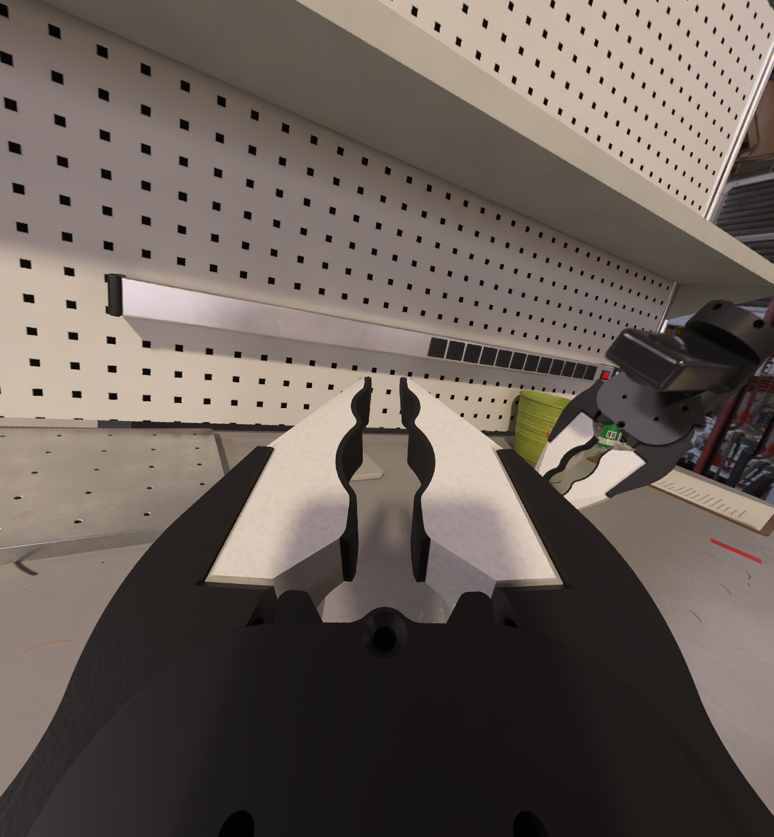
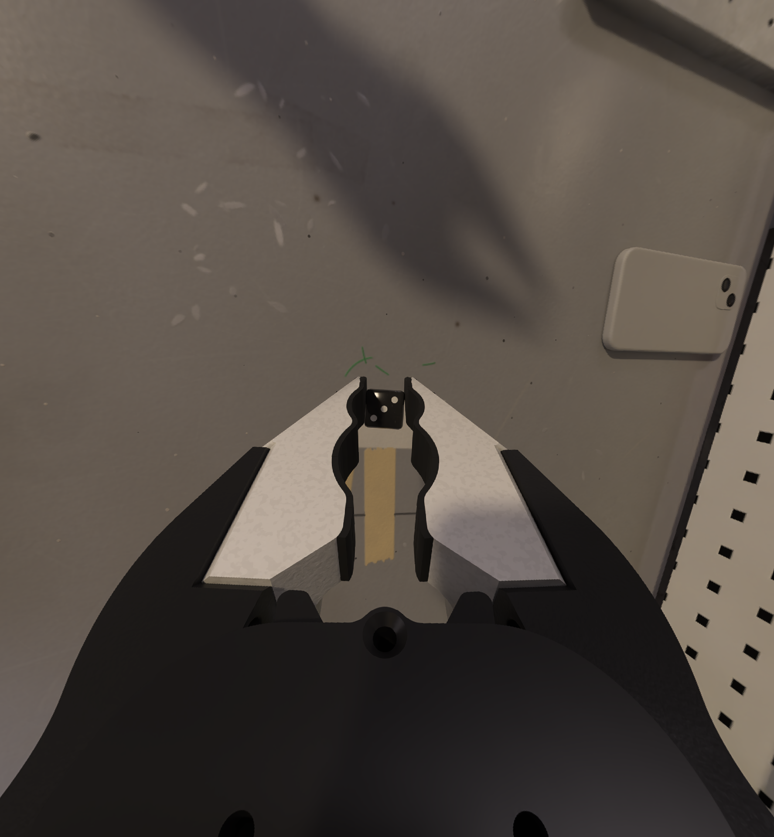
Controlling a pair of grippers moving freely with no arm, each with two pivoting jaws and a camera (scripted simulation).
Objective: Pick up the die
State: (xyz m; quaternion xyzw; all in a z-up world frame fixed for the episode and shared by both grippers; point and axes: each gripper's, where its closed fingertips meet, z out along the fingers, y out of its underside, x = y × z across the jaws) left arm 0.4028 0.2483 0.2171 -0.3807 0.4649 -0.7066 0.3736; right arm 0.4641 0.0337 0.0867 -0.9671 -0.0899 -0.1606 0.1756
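Right tongs point(image 2: 384, 393) pinching the black die point(image 2: 384, 409) at their very tips above the grey tabletop point(image 2: 149, 271), left tongs point(image 1: 385, 392) slightly spread and empty: so shallow a hold risks the die twisting free if jolted.

We note a small black die point(image 2: 384, 409), glossy, white pips, the face toward us showing 3 on a diagonal. It sits square and level between the tips of the right tongs point(image 2: 384, 394), both inner faces touching its sides, above the grey table point(image 2: 149, 271).
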